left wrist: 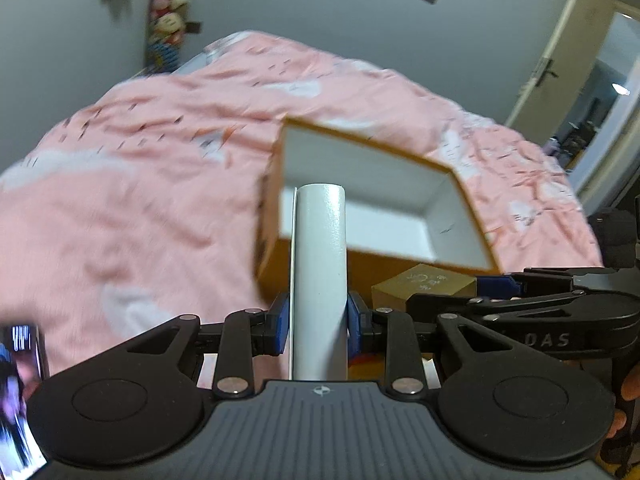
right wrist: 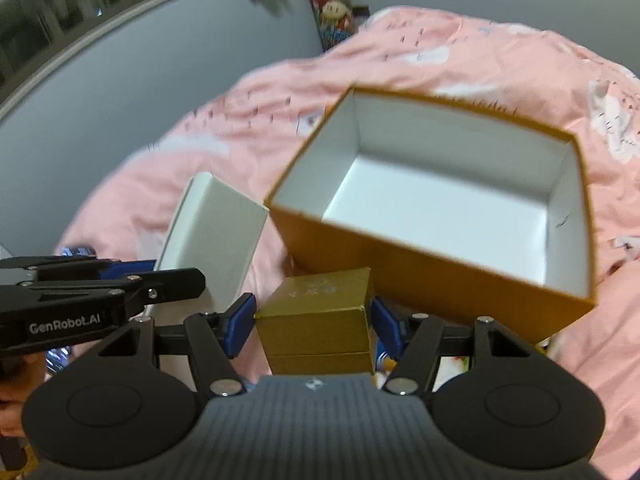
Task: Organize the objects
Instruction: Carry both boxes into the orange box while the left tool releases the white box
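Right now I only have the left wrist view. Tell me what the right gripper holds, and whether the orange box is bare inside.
Observer: The right gripper is clamped on the gold box, with its blue pads on two opposite sides.
Operator: Now the orange box. The white box in my gripper hides part of its floor.
Observer: The orange box is open-topped, and its white floor is bare all over.
Operator: Describe the white box side-on.
Observer: The white box is flat and thin, with a broad plain face. The left gripper grips it near its lower end.
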The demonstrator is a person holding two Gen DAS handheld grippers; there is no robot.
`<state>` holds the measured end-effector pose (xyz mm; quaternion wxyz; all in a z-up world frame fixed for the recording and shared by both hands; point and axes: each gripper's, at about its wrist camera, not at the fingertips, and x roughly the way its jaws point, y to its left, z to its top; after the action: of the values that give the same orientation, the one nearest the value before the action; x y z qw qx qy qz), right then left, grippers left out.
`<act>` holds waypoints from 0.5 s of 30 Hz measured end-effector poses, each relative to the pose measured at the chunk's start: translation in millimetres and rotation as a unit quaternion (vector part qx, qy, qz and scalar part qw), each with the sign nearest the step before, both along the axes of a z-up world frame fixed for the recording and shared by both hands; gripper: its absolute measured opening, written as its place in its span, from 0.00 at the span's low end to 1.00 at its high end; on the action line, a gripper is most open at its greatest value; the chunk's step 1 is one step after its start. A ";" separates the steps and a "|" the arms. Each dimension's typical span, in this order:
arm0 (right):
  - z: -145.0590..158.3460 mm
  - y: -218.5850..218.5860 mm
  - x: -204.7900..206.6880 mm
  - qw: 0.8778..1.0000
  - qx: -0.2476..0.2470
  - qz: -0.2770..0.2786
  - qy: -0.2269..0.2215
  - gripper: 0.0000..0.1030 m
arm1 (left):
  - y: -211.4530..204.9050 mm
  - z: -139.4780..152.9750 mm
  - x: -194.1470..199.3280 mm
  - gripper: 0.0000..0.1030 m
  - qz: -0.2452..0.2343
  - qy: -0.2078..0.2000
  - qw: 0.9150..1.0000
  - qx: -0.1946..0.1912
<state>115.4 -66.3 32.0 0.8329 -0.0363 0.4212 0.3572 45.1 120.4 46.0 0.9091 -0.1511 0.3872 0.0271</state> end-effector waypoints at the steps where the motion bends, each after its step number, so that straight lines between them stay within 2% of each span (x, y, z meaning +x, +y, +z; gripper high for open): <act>1: 8.3 -5.3 2.4 1.000 0.006 -0.006 -0.010 0.63 | -1.7 7.8 7.0 0.32 -0.008 -0.005 1.000 0.004; 5: 31.5 -20.0 26.7 0.998 0.023 -0.037 -0.038 0.63 | -10.3 35.5 44.6 0.32 -0.040 -0.026 0.999 0.024; 9: 37.0 -26.8 69.2 0.997 0.041 -0.065 -0.025 0.62 | -18.8 45.0 99.6 0.32 -0.070 -0.010 0.997 0.028; 11: 30.2 -26.4 92.4 0.995 0.042 -0.088 -0.013 0.62 | -22.5 38.0 131.7 0.32 -0.073 0.010 0.997 0.032; 15: 3.8 -24.1 132.7 0.993 0.027 -0.119 0.012 0.62 | -25.0 1.2 192.3 0.32 -0.065 0.072 0.994 0.060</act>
<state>248.2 -90.3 35.9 0.8651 0.0406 0.4225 0.2674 237.5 95.4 47.2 0.8862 -0.0688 0.4582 0.0018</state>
